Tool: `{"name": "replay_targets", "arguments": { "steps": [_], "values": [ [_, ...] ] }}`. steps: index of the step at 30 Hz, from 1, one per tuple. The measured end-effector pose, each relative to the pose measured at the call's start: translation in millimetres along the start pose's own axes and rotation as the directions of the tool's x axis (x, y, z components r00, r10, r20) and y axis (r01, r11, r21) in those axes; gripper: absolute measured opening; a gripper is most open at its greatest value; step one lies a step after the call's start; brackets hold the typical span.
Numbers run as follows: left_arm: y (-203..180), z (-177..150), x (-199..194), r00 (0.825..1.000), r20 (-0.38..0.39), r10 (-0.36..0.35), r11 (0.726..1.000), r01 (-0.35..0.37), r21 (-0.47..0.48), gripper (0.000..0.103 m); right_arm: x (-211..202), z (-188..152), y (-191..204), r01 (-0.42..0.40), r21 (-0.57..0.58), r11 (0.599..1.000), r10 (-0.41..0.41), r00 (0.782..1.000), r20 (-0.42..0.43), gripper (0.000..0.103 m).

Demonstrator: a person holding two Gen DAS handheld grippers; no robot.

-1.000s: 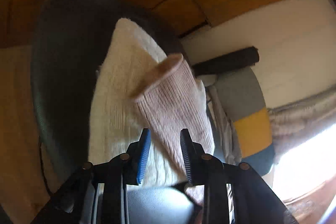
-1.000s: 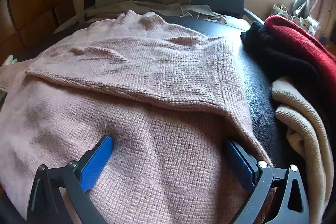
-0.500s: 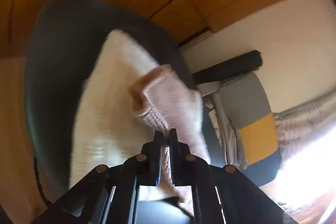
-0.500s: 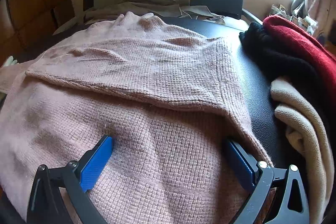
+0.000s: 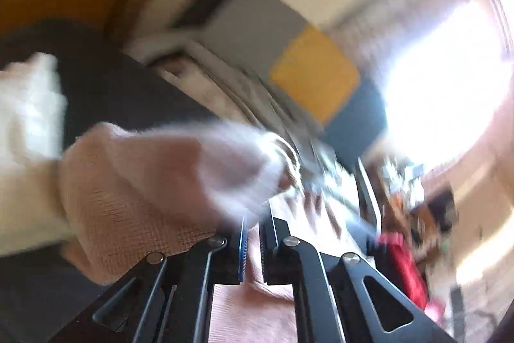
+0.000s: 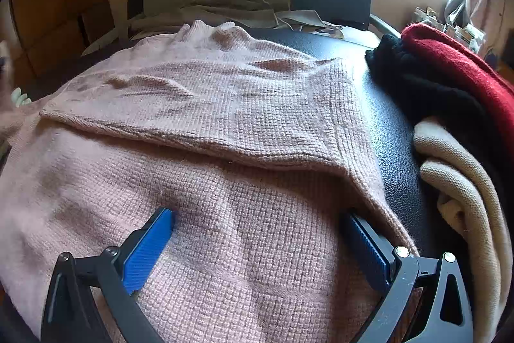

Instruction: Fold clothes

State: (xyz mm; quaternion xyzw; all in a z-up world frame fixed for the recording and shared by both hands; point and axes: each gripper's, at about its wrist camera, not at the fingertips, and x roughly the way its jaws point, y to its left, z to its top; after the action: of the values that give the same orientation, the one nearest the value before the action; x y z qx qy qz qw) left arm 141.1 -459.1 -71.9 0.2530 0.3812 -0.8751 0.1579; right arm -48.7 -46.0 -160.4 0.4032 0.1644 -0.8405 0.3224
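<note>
**One sleeve folded, one in the jaws**

One pink sweater (image 6: 225, 182) lies spread across the dark tabletop (image 6: 392, 150), and the fold looks partly done. In the right wrist view, one sleeve (image 6: 225, 105) already lies diagonally across the body of the garment. The right gripper (image 6: 257, 233) rests on the lower part of the knit with its jaws spread wide, gripping nothing.

The left gripper (image 5: 252, 233) has its jaws pressed nearly together on pink knit, and the other sleeve's cuff (image 5: 144, 182) hangs lifted just in front of them. That view is heavily blurred, so where the cuff sits over the garment cannot be told.

Left to do, by my reading: lay this sleeve across the body, then fold the body itself. A pile of other clothes (image 6: 449, 105), black, red and cream, sits at the right edge; whether those are finished is unclear.
</note>
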Motion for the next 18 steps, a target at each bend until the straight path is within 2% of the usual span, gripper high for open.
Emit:
{"name": "replay_targets", "arguments": {
  "steps": [5, 9, 12, 16, 17, 18],
  "values": [
    [-48.2, -57.6, 69.5, 0.983, -0.182, 0.01, 0.991, 0.015, 0.135, 0.005, -1.4, -1.1, -0.6, -0.005, 0.003, 1.0, 0.005, 1.0, 0.002, 0.103],
    [-58.4, -88.7, 99.9, 0.964, -0.257, 0.061, 0.98, -0.009, 0.2, 0.007, 0.0, -0.8, -1.9, -0.004, 0.005, 1.0, 0.004, 1.0, -0.001, 0.103],
    [-56.8, -92.4, 87.0, 0.966, -0.257, 0.013, 0.983, 0.036, 0.182, 0.014, 0.5, 0.2, -1.2, 0.002, 0.011, 1.0, -0.002, 1.0, -0.008, 0.103],
    [-41.7, -85.1, 43.8, 0.98, -0.19, -0.058, 0.988, 0.083, 0.129, 0.019, 1.7, 6.6, -2.2, 0.006, 0.034, 0.999, -0.005, 0.999, -0.048, 0.103],
    [-36.5, -85.9, 34.2, 0.982, -0.178, -0.062, 0.988, 0.086, 0.126, 0.02, -3.1, 11.1, -1.5, 0.002, 0.068, 0.998, 0.002, 0.999, -0.045, 0.102],
    [-30.9, -87.8, 26.5, 0.984, -0.168, -0.057, 0.988, 0.079, 0.129, 0.02, -8.0, 15.8, -0.8, -0.003, 0.104, 0.995, 0.008, 0.999, -0.042, 0.095]
  ]
}}
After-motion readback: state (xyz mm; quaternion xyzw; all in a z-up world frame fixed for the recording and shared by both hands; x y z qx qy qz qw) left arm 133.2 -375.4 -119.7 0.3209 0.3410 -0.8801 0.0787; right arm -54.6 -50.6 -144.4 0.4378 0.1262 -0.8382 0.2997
